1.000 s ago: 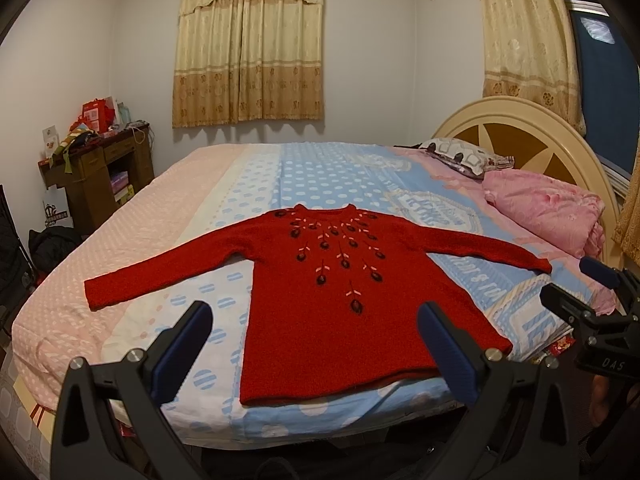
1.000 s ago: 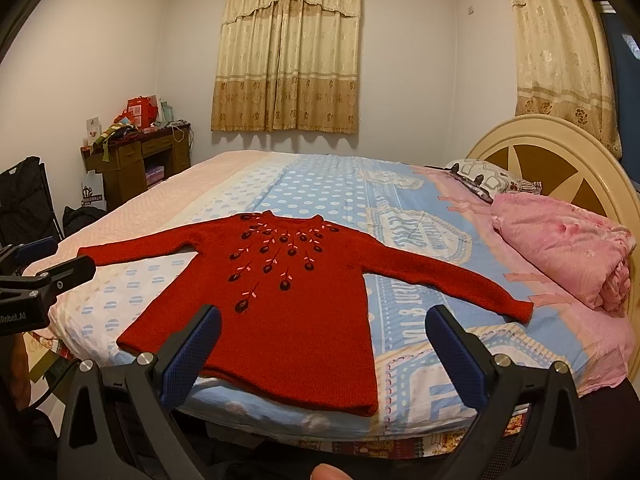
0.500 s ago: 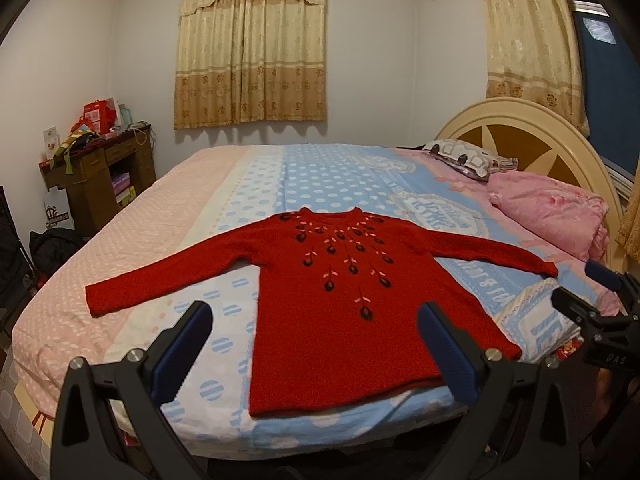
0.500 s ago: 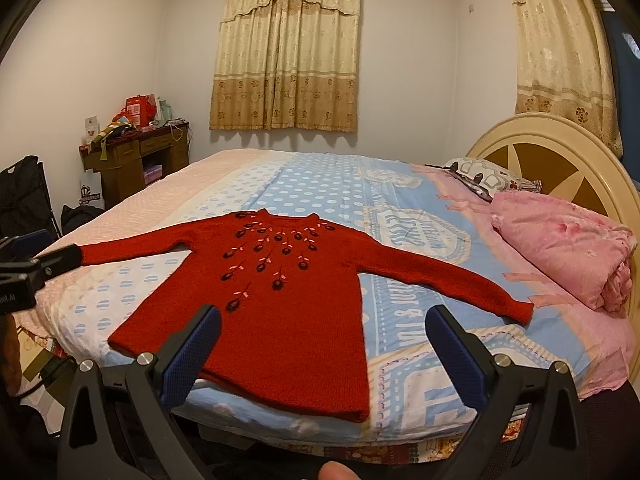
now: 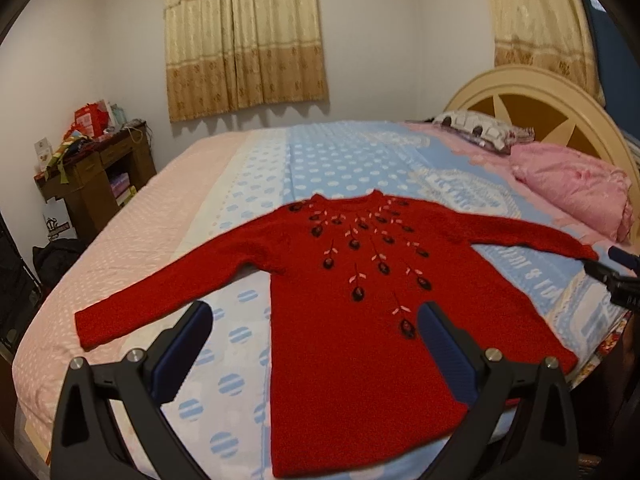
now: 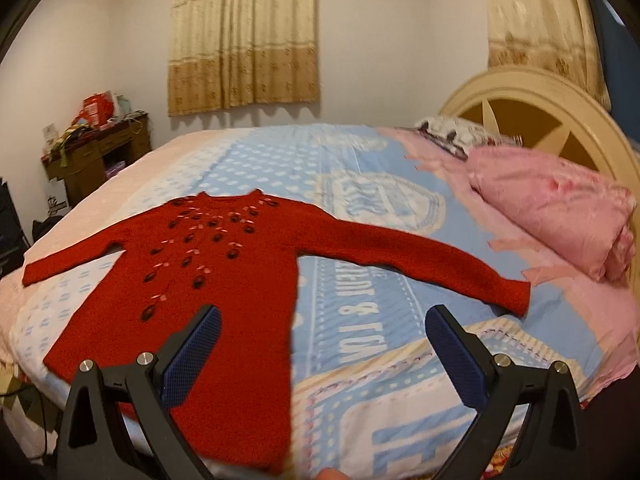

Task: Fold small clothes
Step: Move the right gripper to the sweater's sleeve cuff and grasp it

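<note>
A small red long-sleeved sweater (image 5: 360,300) with dark flower embroidery below the neckline lies flat, front up, on the bed, both sleeves spread wide. My left gripper (image 5: 316,316) hovers open above its lower left half, nothing between the blue pads. In the right wrist view the same sweater (image 6: 208,264) fills the left half, its right sleeve cuff (image 6: 516,292) reaching toward the pillows. My right gripper (image 6: 324,320) is open over the hem's right side and the bedsheet, holding nothing. The right gripper's tips (image 5: 616,276) also show at the far right edge of the left wrist view.
The bed (image 5: 320,160) has a blue, white and pink patterned sheet and a round cream headboard (image 5: 532,96). A pink folded quilt (image 6: 552,204) and a patterned pillow (image 5: 476,128) lie by it. A cluttered wooden desk (image 5: 92,168) stands at the left wall. A fingertip (image 6: 330,474) shows at the bottom.
Both grippers have moved forward and closer over the bed, so the sweater looks larger. The right gripper's view has swung rightward toward the right sleeve. The sweater itself has not moved.
</note>
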The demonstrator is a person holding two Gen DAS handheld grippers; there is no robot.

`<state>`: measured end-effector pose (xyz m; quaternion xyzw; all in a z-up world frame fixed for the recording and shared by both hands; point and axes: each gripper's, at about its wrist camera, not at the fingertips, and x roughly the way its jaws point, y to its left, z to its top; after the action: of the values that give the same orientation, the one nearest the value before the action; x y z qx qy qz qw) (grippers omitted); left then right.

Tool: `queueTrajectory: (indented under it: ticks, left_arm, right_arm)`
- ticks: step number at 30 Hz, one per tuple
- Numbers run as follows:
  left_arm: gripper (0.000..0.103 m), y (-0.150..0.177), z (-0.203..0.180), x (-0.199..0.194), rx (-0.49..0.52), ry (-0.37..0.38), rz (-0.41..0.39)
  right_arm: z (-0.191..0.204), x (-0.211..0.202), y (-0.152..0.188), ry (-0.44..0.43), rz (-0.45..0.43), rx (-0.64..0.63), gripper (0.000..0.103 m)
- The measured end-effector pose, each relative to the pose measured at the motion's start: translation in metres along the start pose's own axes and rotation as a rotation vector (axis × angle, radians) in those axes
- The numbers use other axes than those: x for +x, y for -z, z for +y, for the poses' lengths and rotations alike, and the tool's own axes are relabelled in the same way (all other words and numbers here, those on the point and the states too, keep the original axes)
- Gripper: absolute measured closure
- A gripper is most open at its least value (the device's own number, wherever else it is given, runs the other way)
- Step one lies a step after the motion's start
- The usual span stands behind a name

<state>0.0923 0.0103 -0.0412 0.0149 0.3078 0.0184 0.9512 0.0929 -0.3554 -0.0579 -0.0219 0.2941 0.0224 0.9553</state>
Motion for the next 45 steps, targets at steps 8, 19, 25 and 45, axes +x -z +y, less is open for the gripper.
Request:
queueTrajectory:
  ticks: [8,19,25,45]
  left_arm:
    - [0.0,-0.013,0.0,0.051,0.019,0.008,0.071]
    - [0.0,-0.035,0.006,0.114,0.092,0.019,0.1]
    - [0.0,-0.039,0.025,0.155,0.085,-0.003,0.144]
    - [0.0,0.001,0.046,0.242,-0.019,0.121,0.398]
  right_arm:
    - [-0.037,0.057,-0.01,0.047,0.058,0.053,0.001]
    - [-0.125,0.099,-0.01,0.147,0.112,0.248,0.001]
    - [-0.176,0.108,-0.006,0.227,0.147,0.349,0.001]
    - [-0.239,0.14,0.0,0.21,0.29,0.493,0.088]
